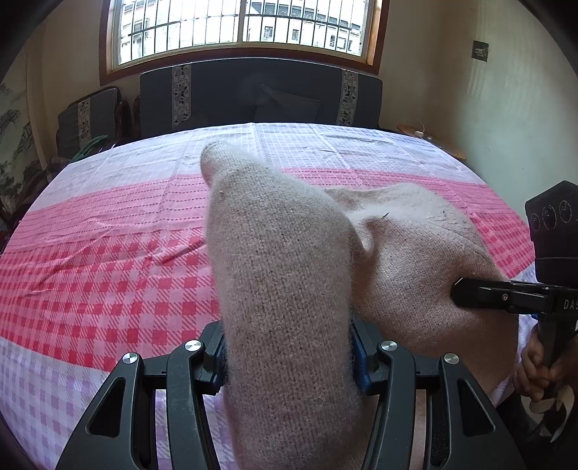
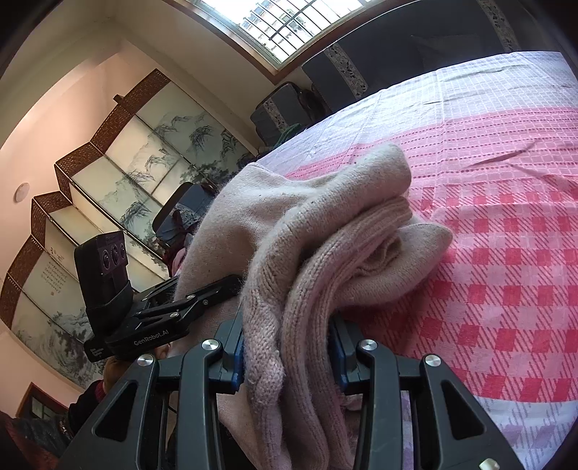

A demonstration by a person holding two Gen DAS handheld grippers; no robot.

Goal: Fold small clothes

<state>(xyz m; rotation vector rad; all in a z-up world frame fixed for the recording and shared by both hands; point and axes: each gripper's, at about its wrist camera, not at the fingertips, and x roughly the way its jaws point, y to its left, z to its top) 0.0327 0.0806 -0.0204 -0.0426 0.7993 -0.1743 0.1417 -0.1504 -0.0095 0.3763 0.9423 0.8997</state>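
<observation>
A beige knitted garment (image 1: 289,271) hangs bunched over the pink and white checked sheet (image 1: 108,253). My left gripper (image 1: 289,356) is shut on a thick fold of it, which rises between the blue pads and hides the jaws' tips. In the left wrist view my right gripper (image 1: 458,289) comes in from the right edge and digs into the garment's other fold. The right wrist view shows my right gripper (image 2: 287,356) shut on the ribbed edge of the garment (image 2: 325,224); the rest lies bunched on the sheet (image 2: 505,217). My left gripper (image 2: 220,289) grips the cloth at the left.
The sheet's far edge meets a dark cushioned sofa (image 1: 253,97) under a barred window (image 1: 238,25). A round wooden side table (image 1: 437,142) stands at the back right. A painted folding screen (image 2: 126,173) lines the left wall. A person's hand (image 1: 538,368) holds the right gripper's handle.
</observation>
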